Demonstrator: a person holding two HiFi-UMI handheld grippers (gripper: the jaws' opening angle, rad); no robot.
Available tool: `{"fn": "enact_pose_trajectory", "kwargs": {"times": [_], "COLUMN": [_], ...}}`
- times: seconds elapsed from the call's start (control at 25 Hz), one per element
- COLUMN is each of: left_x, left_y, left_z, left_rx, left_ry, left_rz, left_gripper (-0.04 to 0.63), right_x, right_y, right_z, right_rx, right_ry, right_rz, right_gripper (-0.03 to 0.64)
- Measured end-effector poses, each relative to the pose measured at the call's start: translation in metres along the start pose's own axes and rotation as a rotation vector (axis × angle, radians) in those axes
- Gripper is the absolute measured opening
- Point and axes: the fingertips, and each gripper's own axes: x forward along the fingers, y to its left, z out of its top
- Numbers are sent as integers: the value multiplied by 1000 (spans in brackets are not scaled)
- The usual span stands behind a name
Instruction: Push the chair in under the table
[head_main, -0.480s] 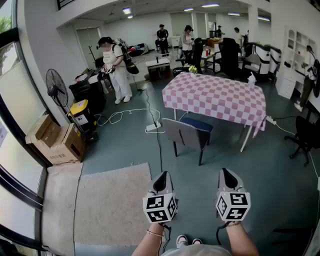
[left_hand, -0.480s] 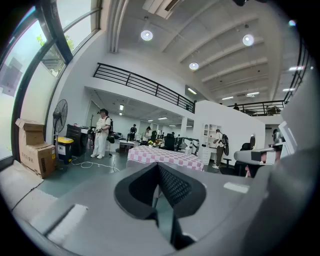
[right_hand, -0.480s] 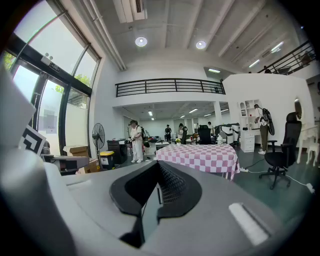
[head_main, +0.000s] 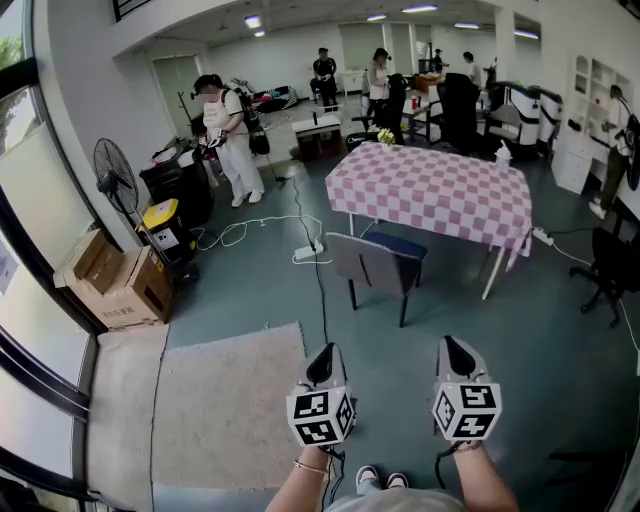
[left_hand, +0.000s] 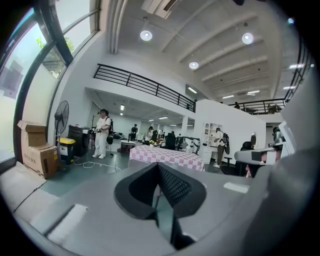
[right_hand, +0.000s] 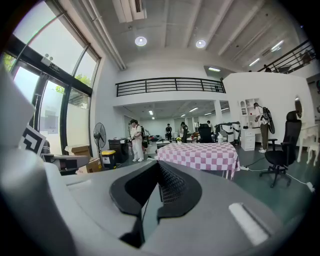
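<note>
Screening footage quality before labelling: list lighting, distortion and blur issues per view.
Head view: fisheye bows the window frame; checkered table and chair evenly lit, sharp. Left gripper view: black circular vignette, daylight blown out at left, left gripper soft up close. Right gripper view: same vignette, ceiling lights flare, right gripper soft.

The chair's (head_main: 368, 266) backrest hides most of its seat, and only 2 legs show.
</note>
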Motion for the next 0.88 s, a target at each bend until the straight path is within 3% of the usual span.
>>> {"fn": "enact_pose_trajectory", "kwargs": {"times": [0.52,0.6,0.88], "left_x": [-11,-13,-12], "left_y": [9,9,10], "left_z": [4,6,12], "left_rx": [-35,-30,-5], "left_ry": [-15,-23,-40], "left_rz": [23,14,0], "left_gripper": [3,74,131], "right_x": [-8,-10,-4], "right_y": [6,7,10], "right_z": [-1,2,3], "right_rx": [34,35,41], "right_ry": [-49,-59,-62], "right_rz": [33,31,28], "right_gripper": [15,17,117]}}
